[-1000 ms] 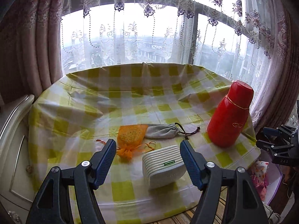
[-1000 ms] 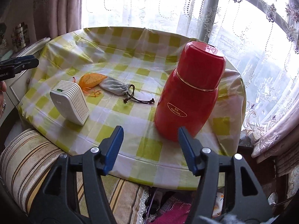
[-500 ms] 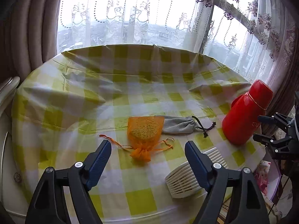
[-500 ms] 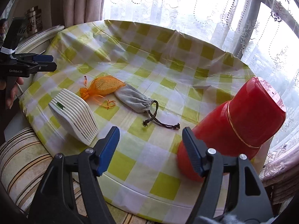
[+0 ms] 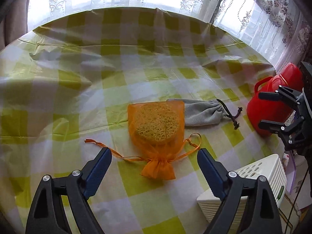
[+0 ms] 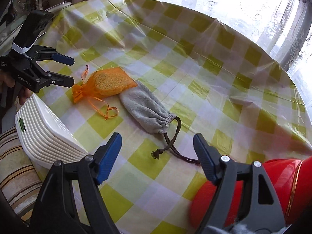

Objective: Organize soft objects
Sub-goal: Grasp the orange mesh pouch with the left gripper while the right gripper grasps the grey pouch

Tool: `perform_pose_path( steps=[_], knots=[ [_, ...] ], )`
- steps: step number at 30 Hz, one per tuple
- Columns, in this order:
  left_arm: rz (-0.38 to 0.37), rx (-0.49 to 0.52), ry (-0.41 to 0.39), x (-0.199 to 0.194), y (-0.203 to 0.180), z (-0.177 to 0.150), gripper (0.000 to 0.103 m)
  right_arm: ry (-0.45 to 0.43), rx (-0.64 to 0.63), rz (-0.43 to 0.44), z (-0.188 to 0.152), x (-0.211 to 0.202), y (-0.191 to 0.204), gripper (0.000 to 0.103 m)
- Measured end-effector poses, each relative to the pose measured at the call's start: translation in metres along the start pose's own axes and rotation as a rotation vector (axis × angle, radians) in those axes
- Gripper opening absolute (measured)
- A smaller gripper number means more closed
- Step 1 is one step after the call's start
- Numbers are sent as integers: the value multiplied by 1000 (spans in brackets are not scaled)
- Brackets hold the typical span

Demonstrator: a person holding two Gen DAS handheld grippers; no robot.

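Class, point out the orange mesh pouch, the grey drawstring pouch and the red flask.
orange mesh pouch (image 5: pixel 156 124): left wrist view, sponge-filled middle.
grey drawstring pouch (image 6: pixel 146 109): right wrist view, cloth body.
red flask (image 5: pixel 273 97): left wrist view, body.

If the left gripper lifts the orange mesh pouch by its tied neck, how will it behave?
The orange mesh drawstring pouch will probably hang limp, since its sheer fabric is gathered loosely. It likely weighs little: the content looks like porous sponge. Its thin ribbons may trail across the checked tablecloth.
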State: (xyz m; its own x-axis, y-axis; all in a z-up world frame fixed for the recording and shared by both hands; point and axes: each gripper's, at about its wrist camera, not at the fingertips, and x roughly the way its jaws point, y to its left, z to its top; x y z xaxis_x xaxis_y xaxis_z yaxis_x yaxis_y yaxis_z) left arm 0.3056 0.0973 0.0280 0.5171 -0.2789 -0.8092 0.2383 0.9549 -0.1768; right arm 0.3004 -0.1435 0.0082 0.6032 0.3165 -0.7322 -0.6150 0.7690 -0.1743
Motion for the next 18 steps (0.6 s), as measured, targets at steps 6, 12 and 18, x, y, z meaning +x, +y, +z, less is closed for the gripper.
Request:
perform_pose_path(
  steps=[6, 12, 18],
  knots=[
    [-27, 22, 55, 34, 9, 16, 99, 53, -40, 21, 12, 44, -2, 78],
    [-57, 39, 91, 55, 9, 31, 99, 86, -82, 57, 24, 76, 3, 78],
    [-48, 71, 135, 76, 1, 38, 100, 108, -133, 93, 33, 97, 12, 80]
  ],
)
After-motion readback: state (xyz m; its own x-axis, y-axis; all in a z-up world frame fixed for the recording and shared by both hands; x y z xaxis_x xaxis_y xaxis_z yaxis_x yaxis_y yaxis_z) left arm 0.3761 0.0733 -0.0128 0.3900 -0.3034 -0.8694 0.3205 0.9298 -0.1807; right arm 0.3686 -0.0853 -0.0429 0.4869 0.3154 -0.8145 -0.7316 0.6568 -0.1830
